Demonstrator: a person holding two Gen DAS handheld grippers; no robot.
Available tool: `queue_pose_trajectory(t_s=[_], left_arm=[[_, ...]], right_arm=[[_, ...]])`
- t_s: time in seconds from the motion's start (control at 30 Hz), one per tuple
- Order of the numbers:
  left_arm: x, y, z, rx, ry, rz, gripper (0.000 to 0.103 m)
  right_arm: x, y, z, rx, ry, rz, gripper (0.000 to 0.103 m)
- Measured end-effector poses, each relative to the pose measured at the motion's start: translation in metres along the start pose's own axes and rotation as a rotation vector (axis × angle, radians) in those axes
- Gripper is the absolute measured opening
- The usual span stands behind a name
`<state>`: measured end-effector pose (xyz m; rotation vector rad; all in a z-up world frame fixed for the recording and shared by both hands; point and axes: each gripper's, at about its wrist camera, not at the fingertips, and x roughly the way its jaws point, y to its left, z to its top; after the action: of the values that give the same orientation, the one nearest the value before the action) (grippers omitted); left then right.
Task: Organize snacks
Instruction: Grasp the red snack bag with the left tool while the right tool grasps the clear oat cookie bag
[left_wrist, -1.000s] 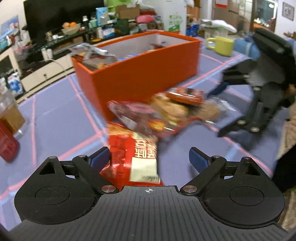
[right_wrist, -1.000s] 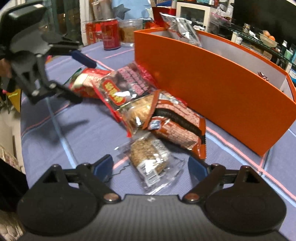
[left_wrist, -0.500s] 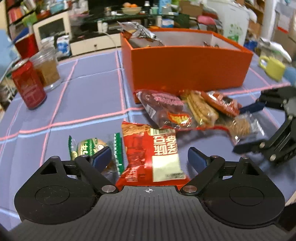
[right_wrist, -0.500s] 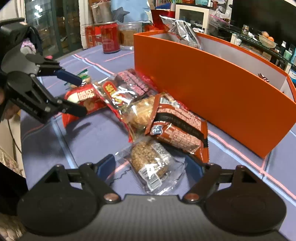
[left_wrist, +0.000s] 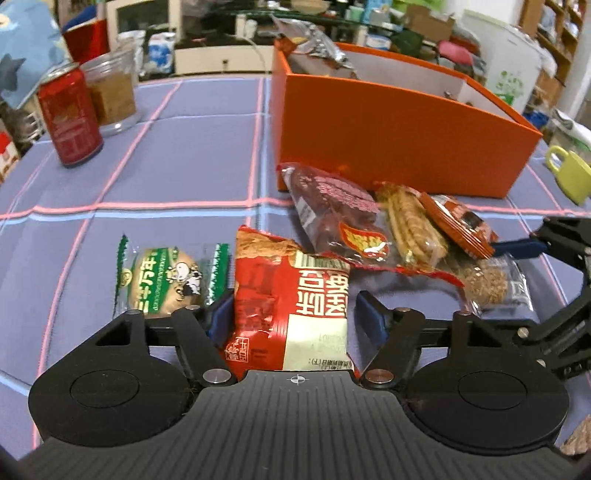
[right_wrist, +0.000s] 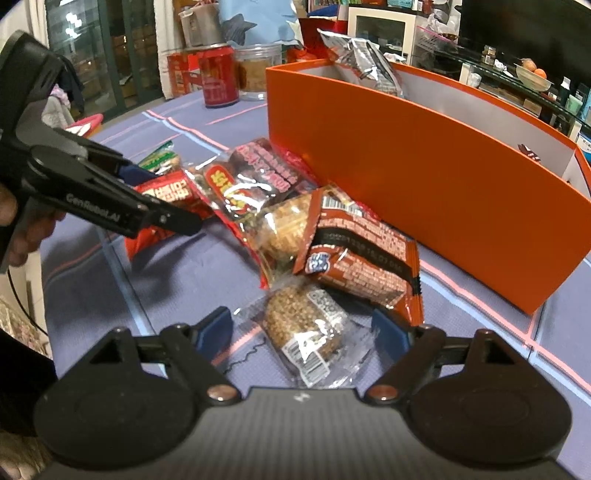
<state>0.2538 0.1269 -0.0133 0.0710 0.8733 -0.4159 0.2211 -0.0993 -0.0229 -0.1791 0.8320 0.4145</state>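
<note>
- The red foil snack packet with white lettering lies on the table between the parted fingers of the left gripper; whether the pads touch it I cannot tell.
- The clear-wrapped brown grain cake lies between the spread fingers of the right gripper, not clamped.
- Just left of the red packet sits a green-and-white round biscuit pack.
- Beyond lie a dark red clear bag, a clear pack of biscuit sticks and a brown-orange wafer packet, overlapping in a heap against the near wall of the orange cardboard box.
- A silver crinkled bag pokes from the box's far left corner.
- Far left stand a red drink can and a clear glass jar; far right, a yellow-green mug.
- The blue tablecloth with pink grid lines covers the table; cluttered shelves fill the room behind.
</note>
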Motion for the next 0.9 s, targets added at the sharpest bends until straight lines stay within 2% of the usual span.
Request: queue_pose_trajectory(t_s=[0.23, 0.33, 0.4, 0.5, 0.6, 0.67, 0.7, 0.9], left_arm=[[0.003, -0.001, -0.002, 0.008, -0.017, 0.011, 0.041], [0.003, -0.006, -0.002, 0.018, -0.016, 0.04, 0.034], [0.002, -0.008, -0.002, 0.038, -0.016, 0.06, 0.022], [0.002, -0.008, -0.002, 0.044, -0.012, 0.059, 0.02], [0.001, -0.01, -0.002, 0.036, -0.005, 0.072, 0.018], [0.001, -0.01, 0.0, 0.033, 0.001, 0.079, 0.016], [0.001, -0.01, 0.0, 0.032, 0.005, 0.079, 0.016], [-0.002, -0.009, 0.0, 0.028, 0.016, 0.077, 0.014]], right_arm=[[0.0, 0.0, -0.002, 0.006, -0.009, -0.003, 0.085], [-0.001, 0.0, 0.0, 0.019, -0.004, -0.003, 0.082], [-0.001, 0.001, 0.0, 0.021, -0.001, -0.008, 0.08], [-0.002, 0.004, 0.001, 0.024, 0.006, -0.015, 0.076], [-0.004, 0.006, 0.001, 0.024, 0.009, -0.022, 0.067], [-0.006, 0.007, 0.002, 0.024, 0.013, -0.029, 0.052], [-0.007, 0.008, 0.002, 0.03, 0.017, -0.034, 0.049], [-0.009, 0.011, 0.002, 0.038, 0.024, -0.043, 0.047]])
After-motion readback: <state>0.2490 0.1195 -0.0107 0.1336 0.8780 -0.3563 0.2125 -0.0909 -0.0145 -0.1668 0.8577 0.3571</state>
